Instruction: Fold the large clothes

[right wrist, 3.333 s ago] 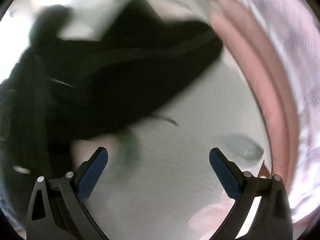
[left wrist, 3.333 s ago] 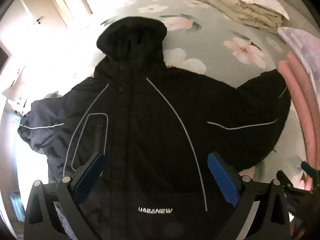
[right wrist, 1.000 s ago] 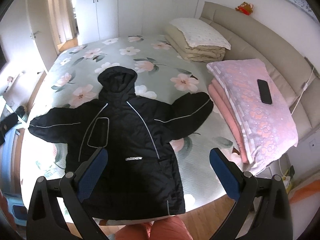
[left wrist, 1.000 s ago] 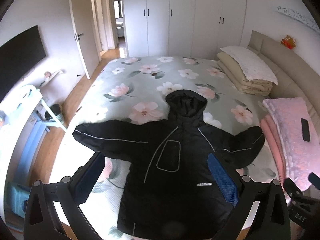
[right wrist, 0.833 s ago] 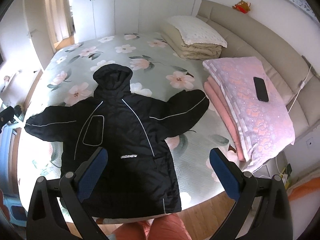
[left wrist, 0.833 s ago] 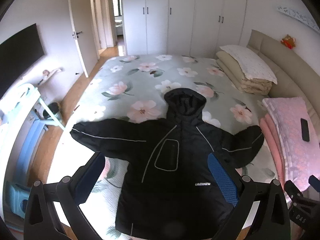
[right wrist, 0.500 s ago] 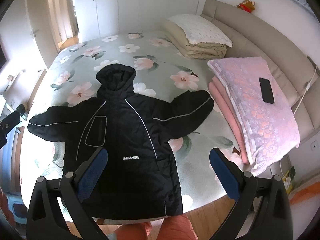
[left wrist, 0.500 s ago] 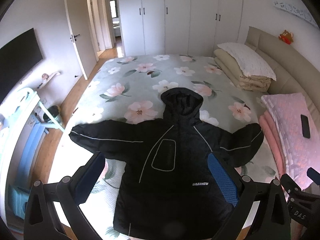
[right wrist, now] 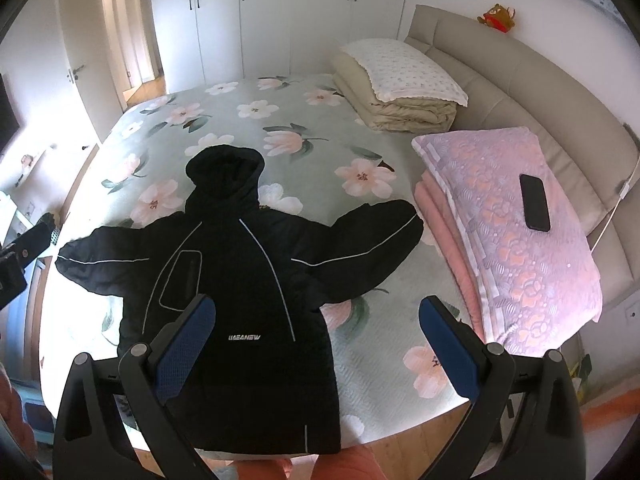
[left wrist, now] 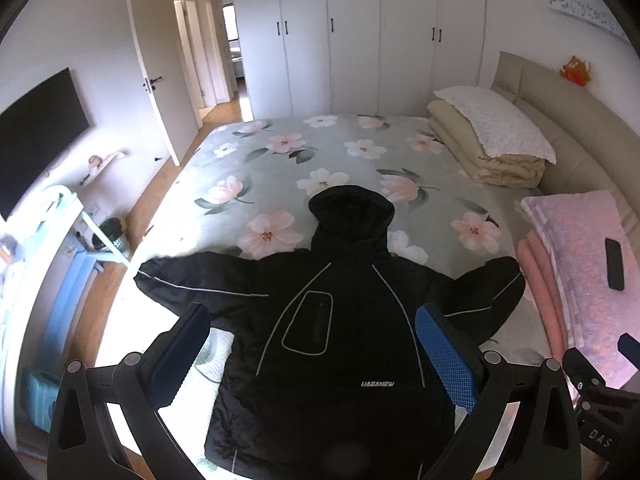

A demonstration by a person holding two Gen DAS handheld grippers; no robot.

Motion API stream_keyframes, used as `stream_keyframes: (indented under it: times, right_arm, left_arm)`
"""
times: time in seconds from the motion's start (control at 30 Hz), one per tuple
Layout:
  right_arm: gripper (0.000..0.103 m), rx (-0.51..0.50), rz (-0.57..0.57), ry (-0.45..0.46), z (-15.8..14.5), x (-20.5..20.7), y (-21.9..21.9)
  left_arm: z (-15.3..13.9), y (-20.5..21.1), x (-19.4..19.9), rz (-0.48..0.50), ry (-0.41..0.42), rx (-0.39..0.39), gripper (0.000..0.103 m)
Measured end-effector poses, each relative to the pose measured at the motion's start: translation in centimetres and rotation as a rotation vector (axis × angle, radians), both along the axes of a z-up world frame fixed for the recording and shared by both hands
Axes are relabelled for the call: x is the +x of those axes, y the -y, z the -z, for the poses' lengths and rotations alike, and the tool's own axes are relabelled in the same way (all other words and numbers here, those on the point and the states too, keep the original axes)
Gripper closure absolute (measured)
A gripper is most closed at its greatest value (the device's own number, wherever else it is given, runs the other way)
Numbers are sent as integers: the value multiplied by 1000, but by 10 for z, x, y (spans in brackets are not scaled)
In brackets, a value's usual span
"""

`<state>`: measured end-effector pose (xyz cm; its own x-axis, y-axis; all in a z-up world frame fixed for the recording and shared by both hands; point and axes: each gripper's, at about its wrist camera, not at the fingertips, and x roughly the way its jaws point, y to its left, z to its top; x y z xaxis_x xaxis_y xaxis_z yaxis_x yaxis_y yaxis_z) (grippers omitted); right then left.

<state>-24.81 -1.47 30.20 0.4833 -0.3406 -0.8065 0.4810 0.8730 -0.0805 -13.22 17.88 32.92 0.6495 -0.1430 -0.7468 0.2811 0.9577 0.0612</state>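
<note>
Both grippers, left gripper [left wrist: 312,354] & right gripper [right wrist: 316,346], hang above the bed [right wrist: 304,120] w/ jaws spread wide, holding nothing. Black jacket [right wrist: 236,280] lies flat, front up, hood at 12 o'clock, sleeves out toward 9 & 3, hem at bed's near edge.

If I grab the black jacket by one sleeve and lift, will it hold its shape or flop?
The jacket will probably flop: it lies limp on the bed. It looks padded, so likely bulky. Its shell may be slippery.
</note>
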Motion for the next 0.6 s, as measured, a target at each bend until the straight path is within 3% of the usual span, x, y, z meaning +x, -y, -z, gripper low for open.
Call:
stream_keyframes:
  times: [0.6]
  right_arm:
    - [1, 43, -35, -38, 11, 26, 49]
  left_arm:
    - [5, 45, 7, -35, -33, 38, 1]
